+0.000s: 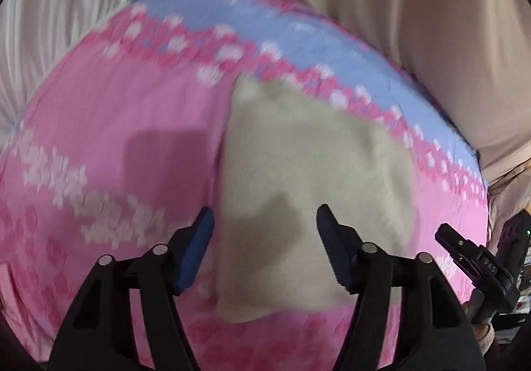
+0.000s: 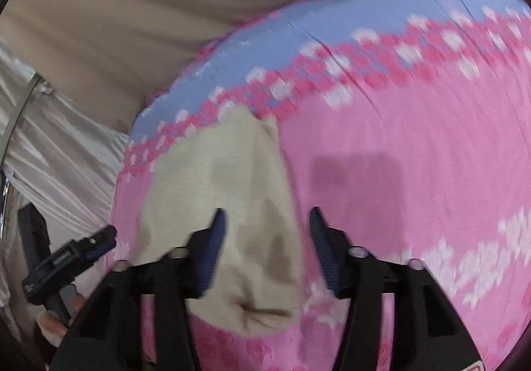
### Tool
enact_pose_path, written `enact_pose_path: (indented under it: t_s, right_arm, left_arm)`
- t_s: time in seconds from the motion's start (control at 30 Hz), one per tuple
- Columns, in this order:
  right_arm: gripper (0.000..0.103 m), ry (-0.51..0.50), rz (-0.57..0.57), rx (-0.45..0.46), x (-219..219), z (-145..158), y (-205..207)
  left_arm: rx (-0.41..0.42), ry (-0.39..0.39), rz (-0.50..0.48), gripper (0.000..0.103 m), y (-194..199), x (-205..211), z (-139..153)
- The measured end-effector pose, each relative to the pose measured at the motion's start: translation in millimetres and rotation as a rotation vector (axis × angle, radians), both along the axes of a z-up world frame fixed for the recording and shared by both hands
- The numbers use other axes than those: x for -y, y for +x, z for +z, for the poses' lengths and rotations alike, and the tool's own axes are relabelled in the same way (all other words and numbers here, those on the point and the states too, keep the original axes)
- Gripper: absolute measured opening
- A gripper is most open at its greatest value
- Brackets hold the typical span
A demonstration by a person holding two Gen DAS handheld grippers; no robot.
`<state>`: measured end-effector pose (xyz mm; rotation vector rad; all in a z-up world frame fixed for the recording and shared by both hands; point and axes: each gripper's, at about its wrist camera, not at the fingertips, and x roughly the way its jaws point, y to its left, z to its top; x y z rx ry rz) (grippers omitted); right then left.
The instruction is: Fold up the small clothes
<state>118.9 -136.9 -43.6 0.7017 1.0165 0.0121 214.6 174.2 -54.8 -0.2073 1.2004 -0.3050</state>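
Two black grippers with blue finger pads hang over one small cream-coloured fuzzy cloth. The cloth lies flat in the middle of a pink bed cover with white and dark pink flowers and a blue band. It looks like it is spread out there so it can be folded on a soft, wide spot.

In the left wrist view, the left gripper is at the bottom middle of the frame. Its jaws are wide apart and hold nothing. The cloth shows between them, so the gripper seems to be lined up over the near part of the cloth, ready to go down for a pinch. The other gripper peeks in at the lower right edge of this view.

In the right wrist view, the right gripper is also at the bottom middle, released and grasping nothing. The cloth sits a little left of centre, and its right edge runs between the two fingers. That may be why the gripper is there: to catch that edge.

Both pictures are blurry, so I cannot tell if the cloth is already folded once. A small dent shows at its near end. Beige curtains hang behind the bed at the top of the frame.
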Motion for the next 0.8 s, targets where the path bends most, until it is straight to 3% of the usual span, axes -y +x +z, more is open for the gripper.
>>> enact_pose_path:
  t_s: [0.1,0.2,0.3,0.37,0.43,0.5,0.6,0.67,0.73,0.8]
  right_arm:
    - [0.025,-0.094,0.090,0.079,-31,39,-11]
    - [0.025,-0.142,0.173,0.102,-59,54,1]
    - [0.025,-0.217,0.235,0.042,-82,36,15]
    - [0.025,-0.344,0.277,-0.062,-91,-1,22]
    - [0.022,-0.349,0.267,-0.151,-86,-33,22]
    - [0.023,-0.261,0.210,-0.134,-79,-21,15]
    - [0.023,-0.246,0.217,-0.050,-84,19,1]
    - [0.023,-0.242,0.247,-0.032,-90,27,-6]
    - [0.023,-0.339,0.288,-0.070,-98,12,-8]
    - [0.025,-0.375,0.293,-0.167,-94,-26,-3]
  left_arm:
    - [0.058,-0.037,-0.021,0.062,-18,-7,20]
    - [0.093,-0.059,-0.071,0.065,-28,4,35]
    - [0.097,-0.002,-0.099,0.065,-30,20,29]
    - [0.101,0.057,-0.122,0.065,-31,30,18]
    - [0.091,0.103,-0.134,0.065,-33,36,5]
    - [0.059,0.124,-0.136,0.065,-34,37,-8]
    - [0.040,0.133,-0.133,0.065,-36,34,-16]
    - [0.038,0.132,-0.138,0.065,-36,34,-20]
    - [0.043,0.144,-0.145,0.065,-37,35,-21]
    - [0.048,0.148,-0.148,0.065,-37,35,-22]
